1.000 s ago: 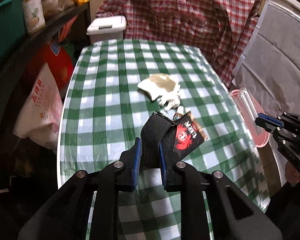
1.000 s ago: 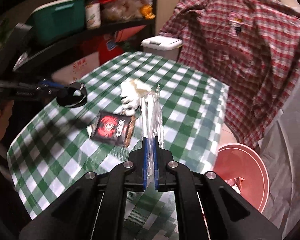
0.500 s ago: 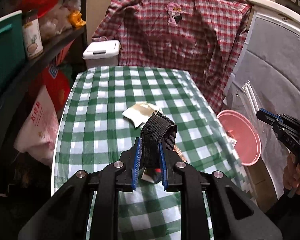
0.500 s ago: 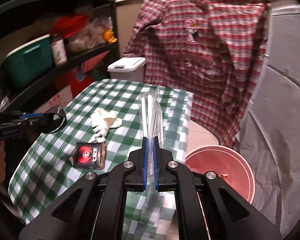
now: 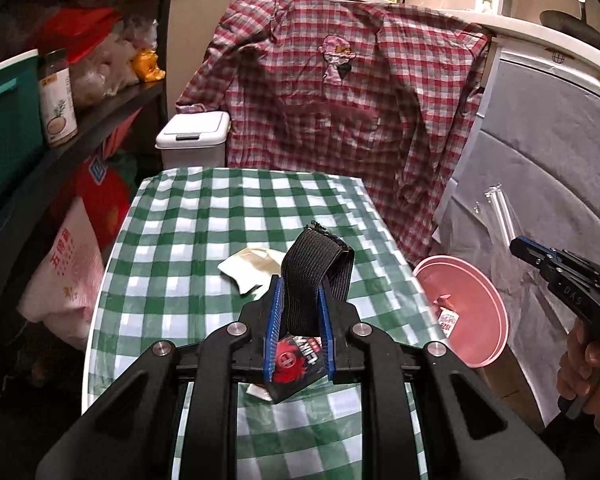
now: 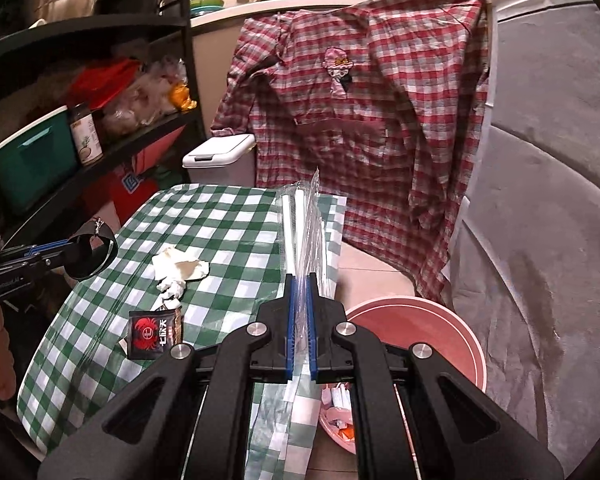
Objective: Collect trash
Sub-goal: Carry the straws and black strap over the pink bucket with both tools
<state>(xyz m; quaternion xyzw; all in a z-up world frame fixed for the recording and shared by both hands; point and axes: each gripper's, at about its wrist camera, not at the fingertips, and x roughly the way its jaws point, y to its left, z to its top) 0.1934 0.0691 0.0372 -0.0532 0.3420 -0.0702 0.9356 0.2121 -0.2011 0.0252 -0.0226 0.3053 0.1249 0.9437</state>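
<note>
Black strap [image 5: 300, 280] clamped in left hand-held gripper [image 5: 299, 320], clear wrapper [image 6: 300, 240] in right [image 6: 299, 312].

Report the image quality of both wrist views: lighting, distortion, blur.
Left wrist view: sharp, dim warm light, fisheye bends the green checked tablecloth edges, black corners. Right wrist view: equally sharp, shelving at left in shadow, faint glare on the clear plastic wrapper.
</note>
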